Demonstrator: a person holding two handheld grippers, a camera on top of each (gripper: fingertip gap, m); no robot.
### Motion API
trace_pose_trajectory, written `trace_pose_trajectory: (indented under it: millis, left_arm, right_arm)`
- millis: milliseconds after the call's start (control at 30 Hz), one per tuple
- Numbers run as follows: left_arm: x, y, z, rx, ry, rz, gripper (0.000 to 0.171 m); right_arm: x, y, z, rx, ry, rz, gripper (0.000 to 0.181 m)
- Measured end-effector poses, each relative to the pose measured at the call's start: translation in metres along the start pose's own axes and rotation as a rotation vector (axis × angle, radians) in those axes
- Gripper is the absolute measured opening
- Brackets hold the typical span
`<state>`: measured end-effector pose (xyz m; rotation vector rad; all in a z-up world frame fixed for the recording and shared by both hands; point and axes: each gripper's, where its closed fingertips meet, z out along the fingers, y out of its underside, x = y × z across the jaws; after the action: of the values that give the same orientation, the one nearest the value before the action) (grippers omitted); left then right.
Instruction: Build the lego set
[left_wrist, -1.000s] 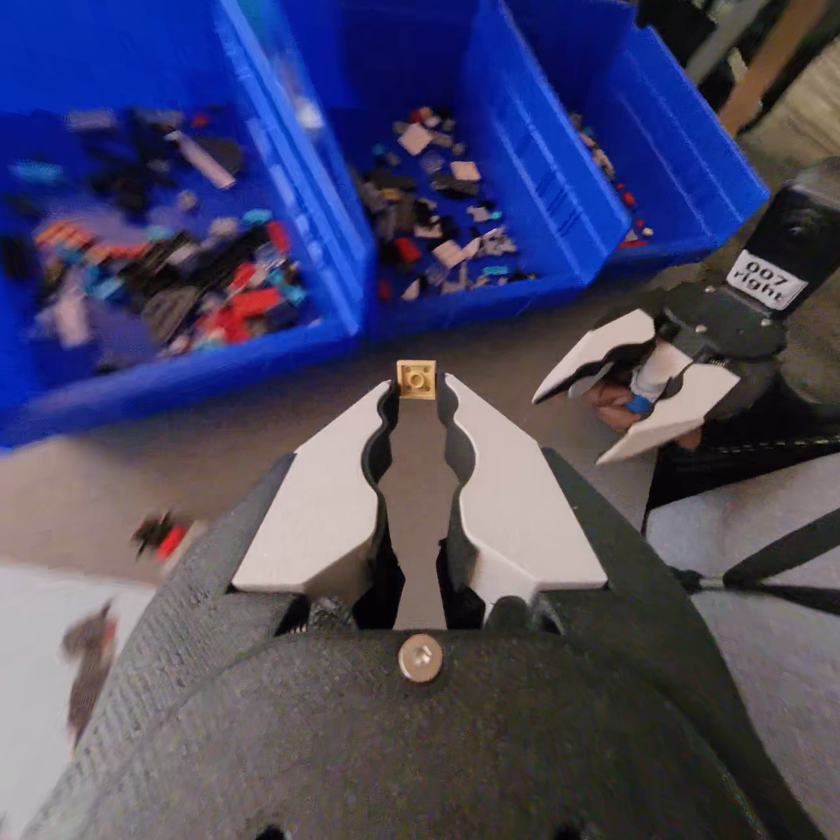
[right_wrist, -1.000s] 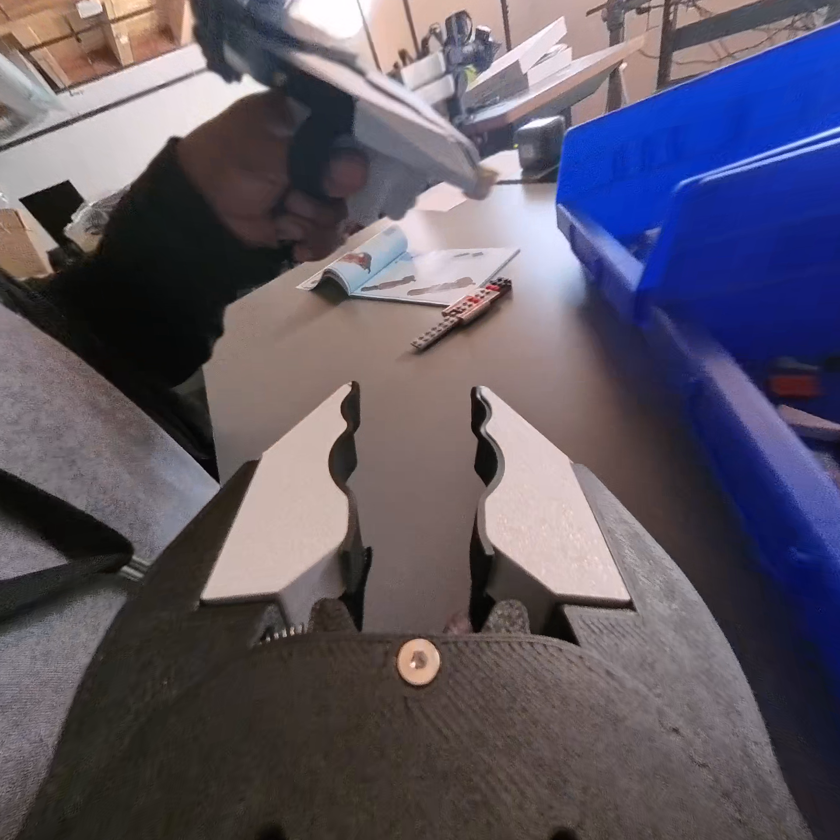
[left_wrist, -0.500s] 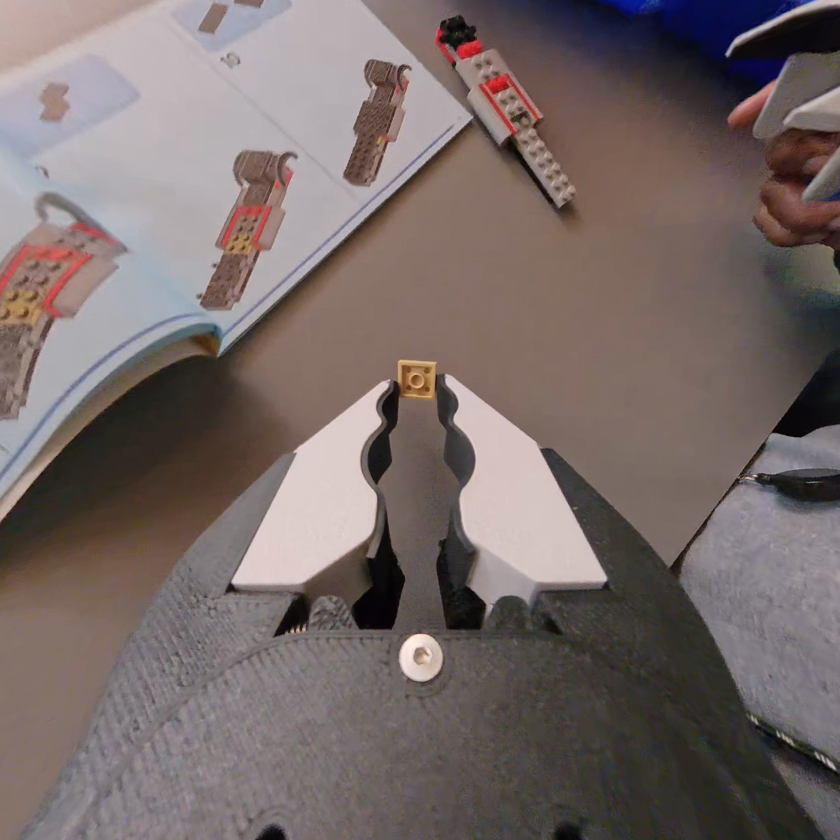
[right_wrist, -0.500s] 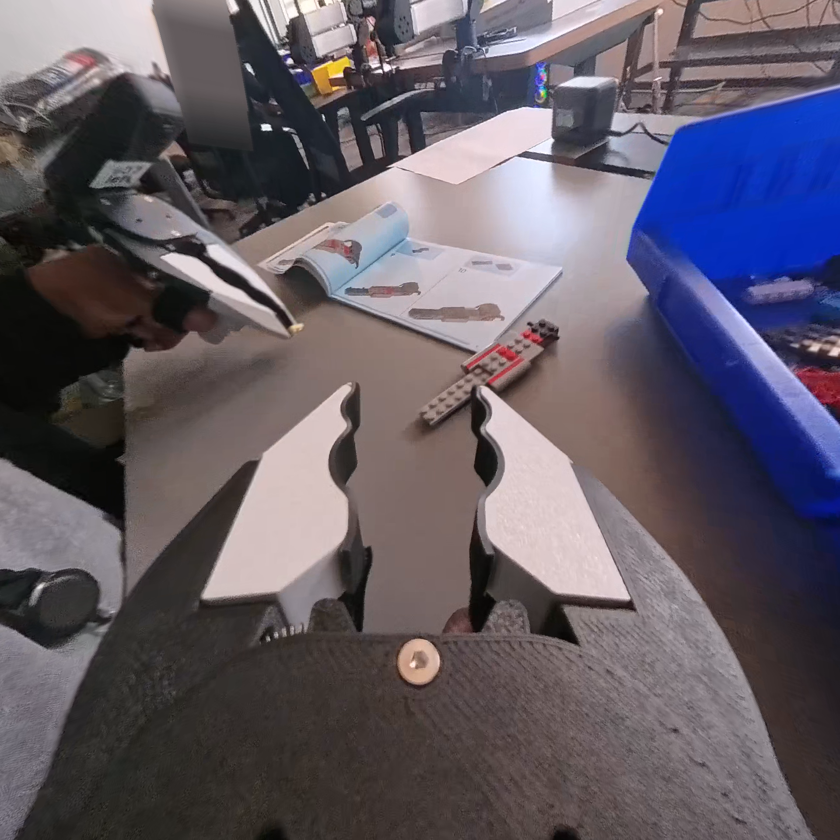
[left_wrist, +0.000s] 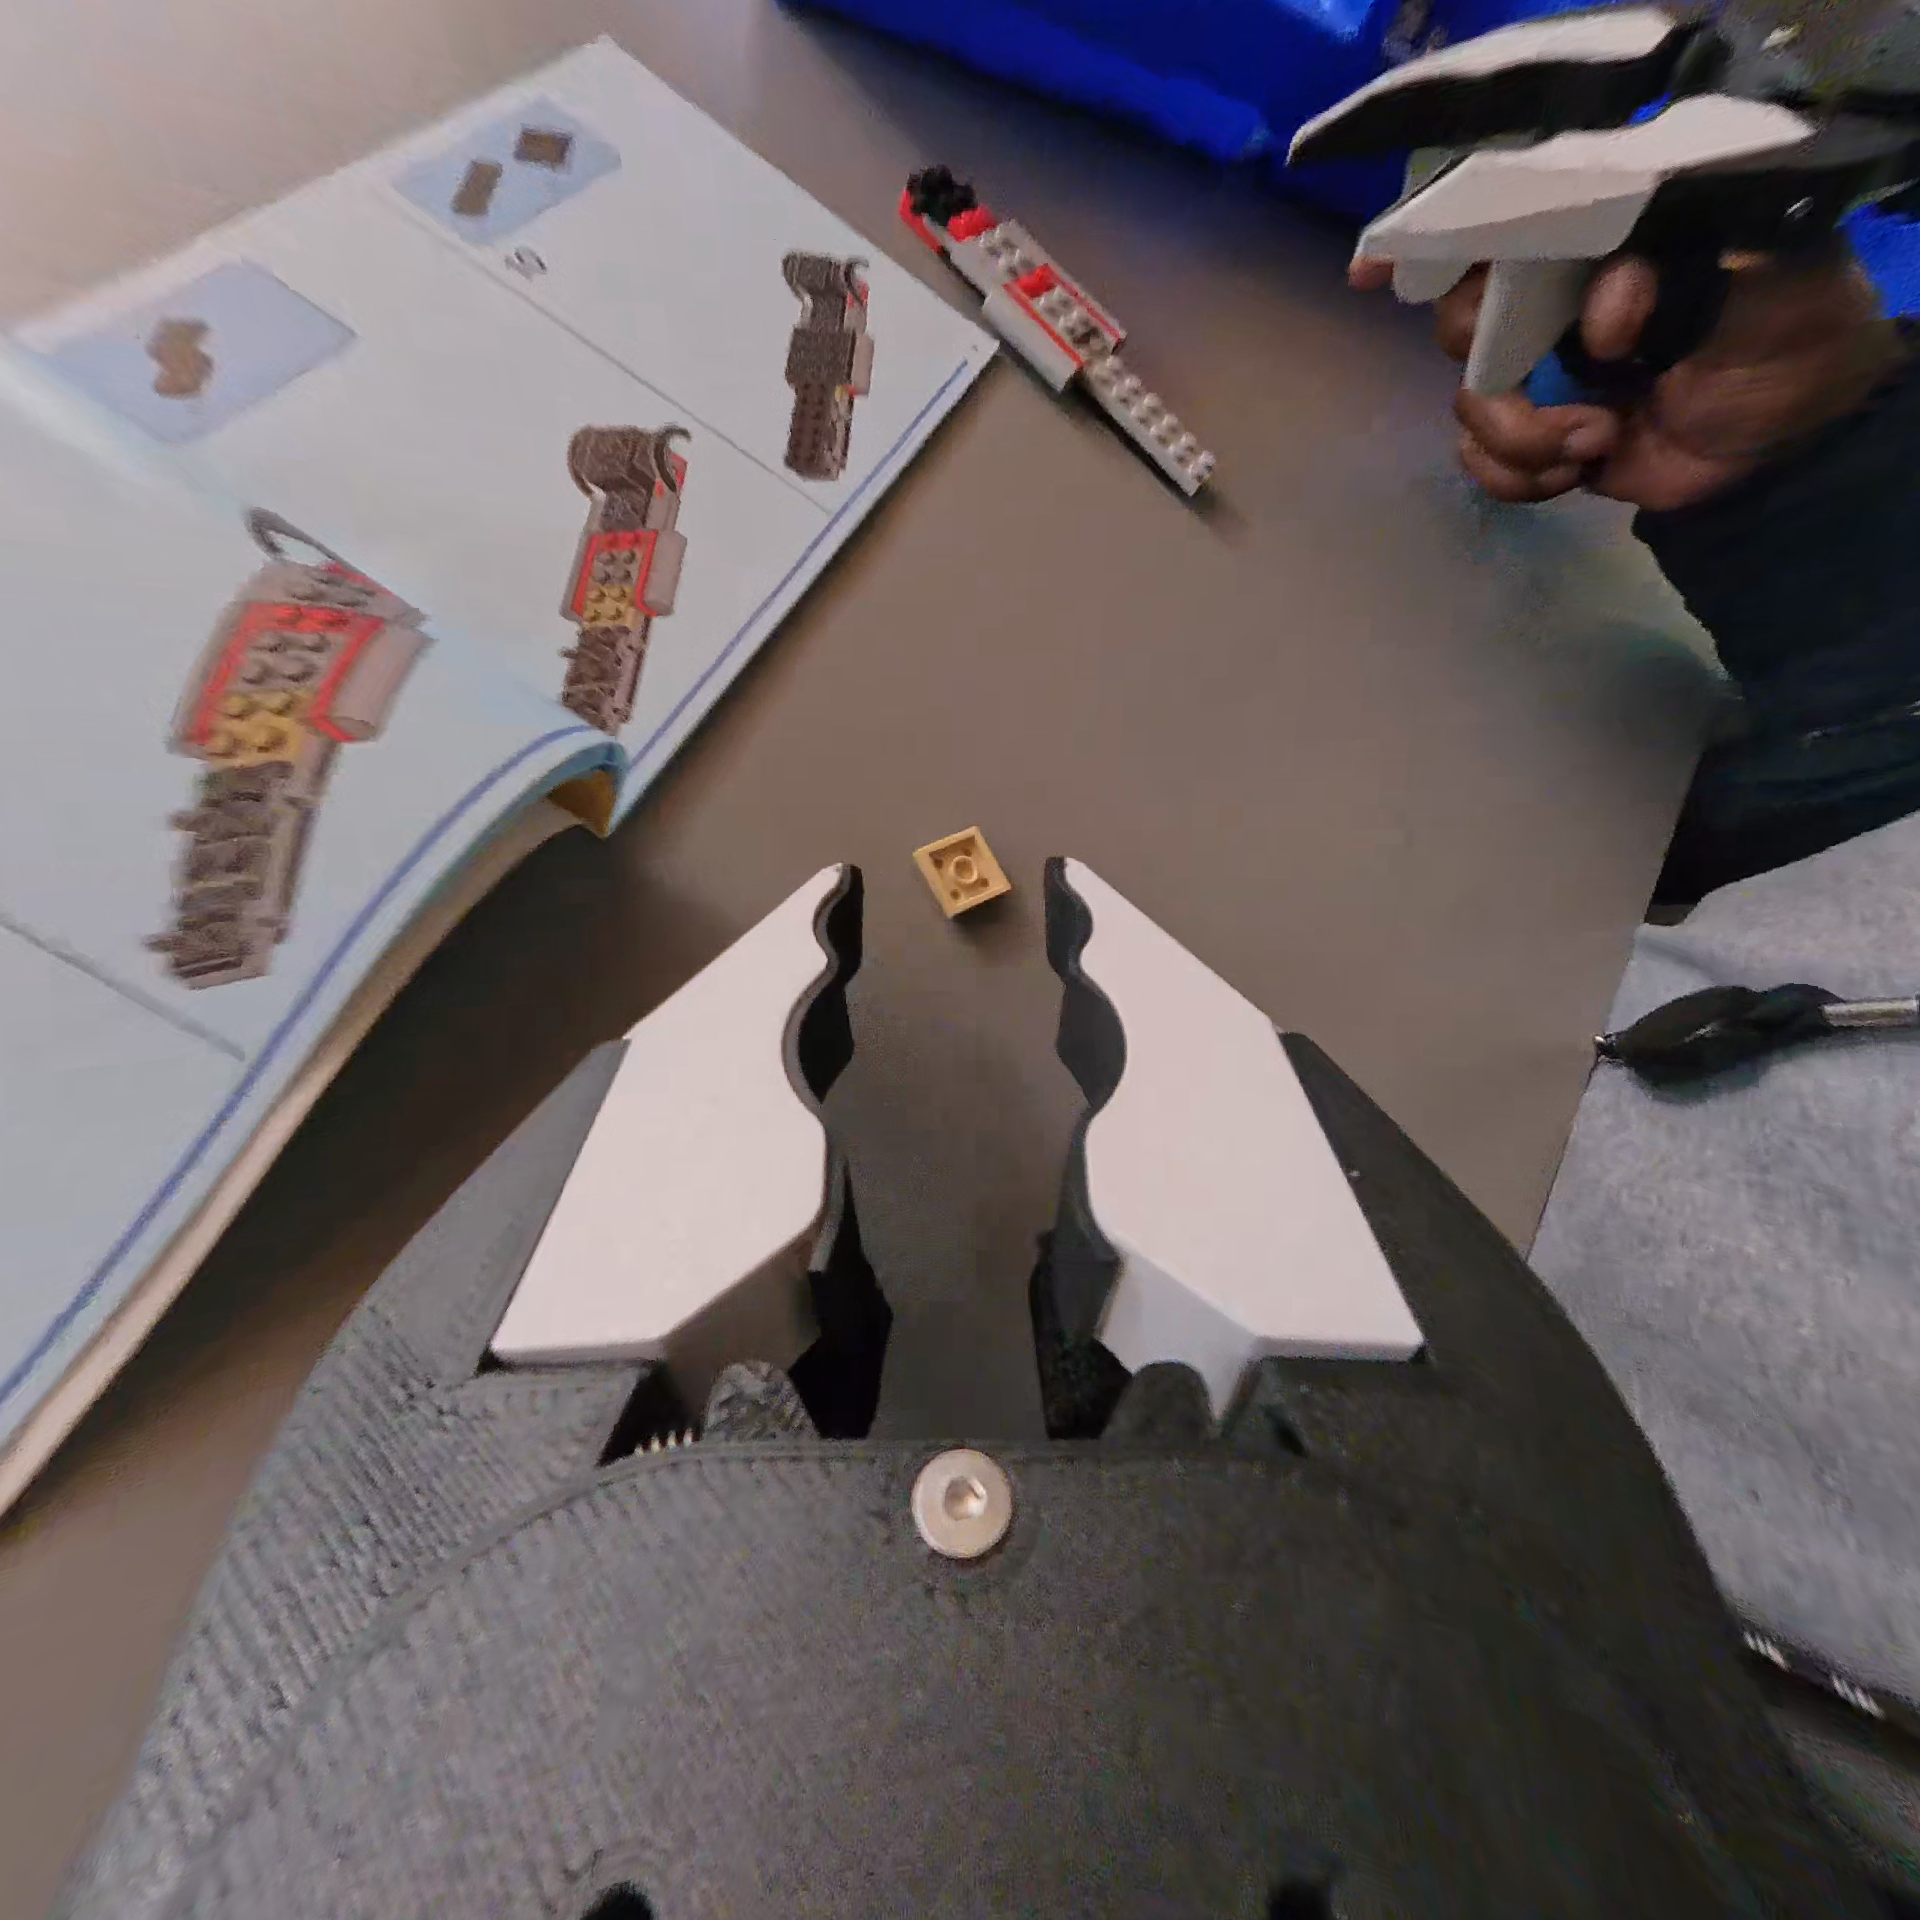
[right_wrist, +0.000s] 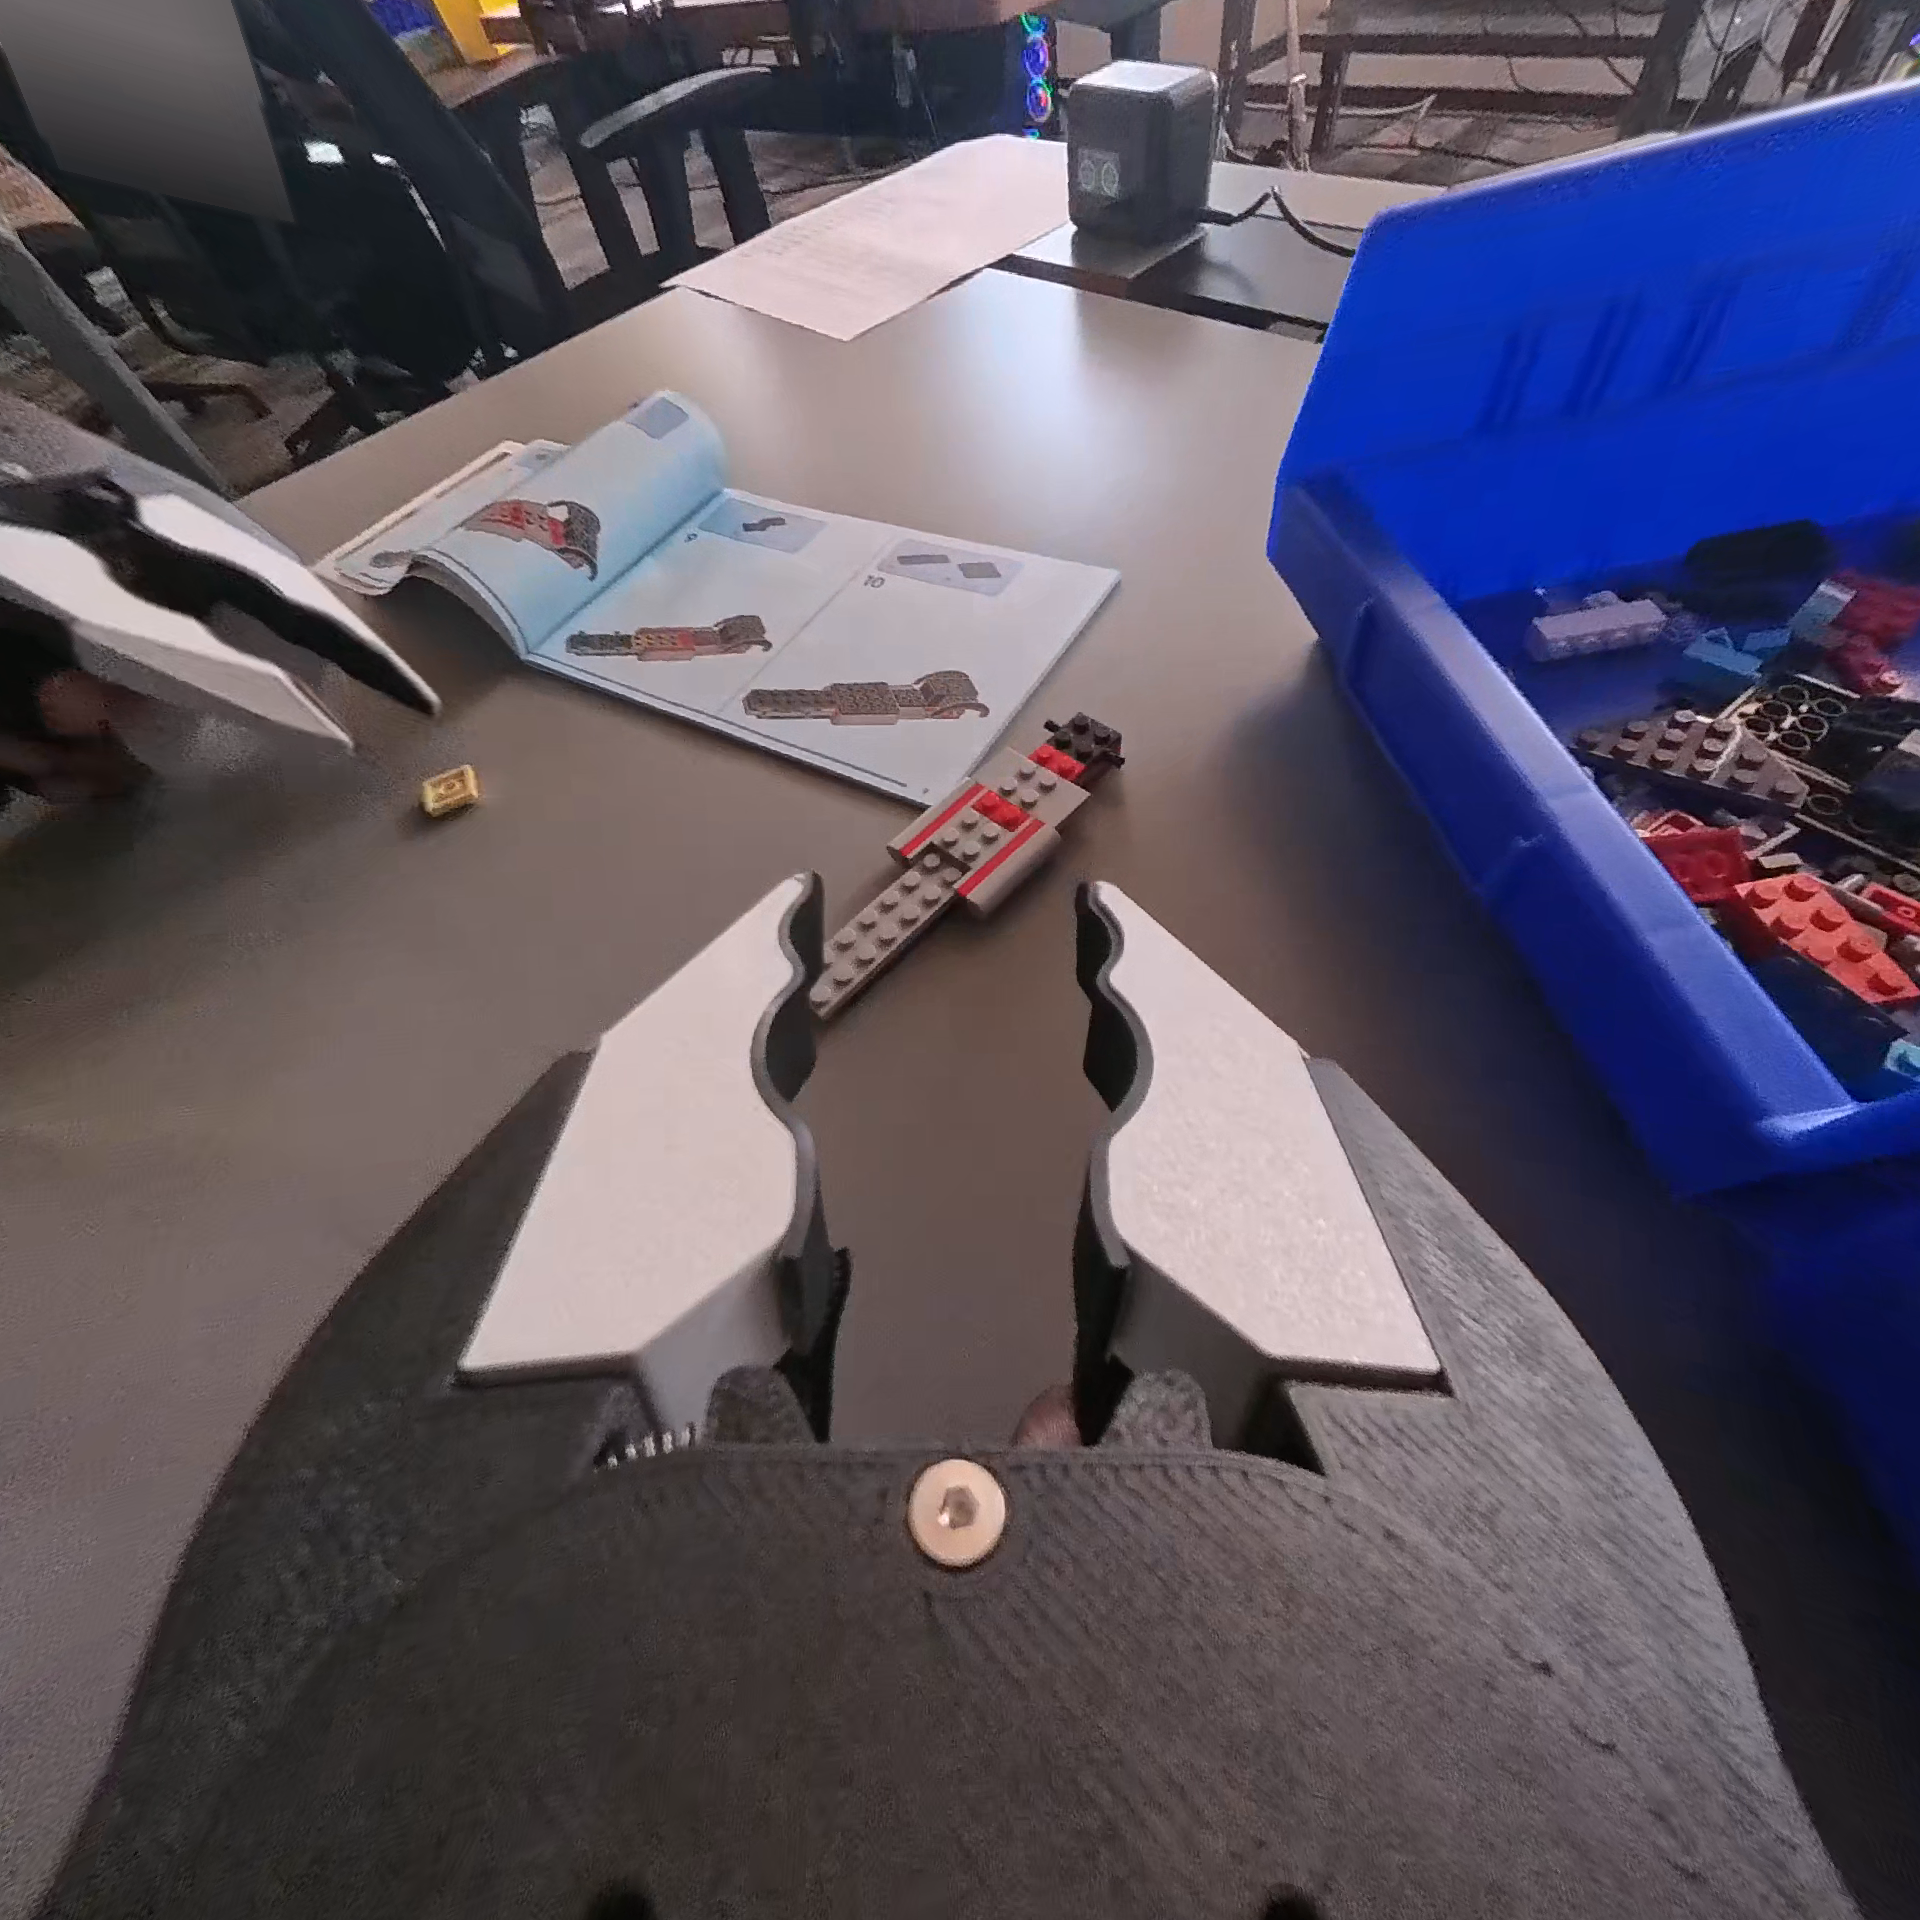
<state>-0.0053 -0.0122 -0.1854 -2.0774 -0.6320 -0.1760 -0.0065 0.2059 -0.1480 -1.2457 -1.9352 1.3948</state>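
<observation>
My left tongs (left_wrist: 951, 883) are spread and empty, with the tan plate (left_wrist: 962, 871) lying flat on the dark worktop (left_wrist: 1195, 727) just ahead of their tips at frame centre, turned slightly askew; my right tongs (right_wrist: 945, 904) are likewise spread and hold nothing. The grey-and-red assembly (right_wrist: 971, 847) lies directly before the right tips, its long axis running from lower left to upper right, so I judge the right the nearer for steadying it while the left regrips the plate; the booklet (left_wrist: 364, 499) lies open at upper left.
</observation>
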Motion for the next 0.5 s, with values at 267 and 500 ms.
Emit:
trace_pose_trajectory:
  millis: [267,500]
  left_arm:
    - [-0.047,-0.003,-0.054,0.106,-0.129,0.007,0.038]
    - [-0.076,0.002,-0.087,0.217,-0.245,-0.052,0.046]
  right_arm:
    - [0.005,0.006,0.005,-0.024,0.004,-0.02,0.051]
    - [0.007,0.005,0.006,-0.021,0.028,-0.054,0.05]
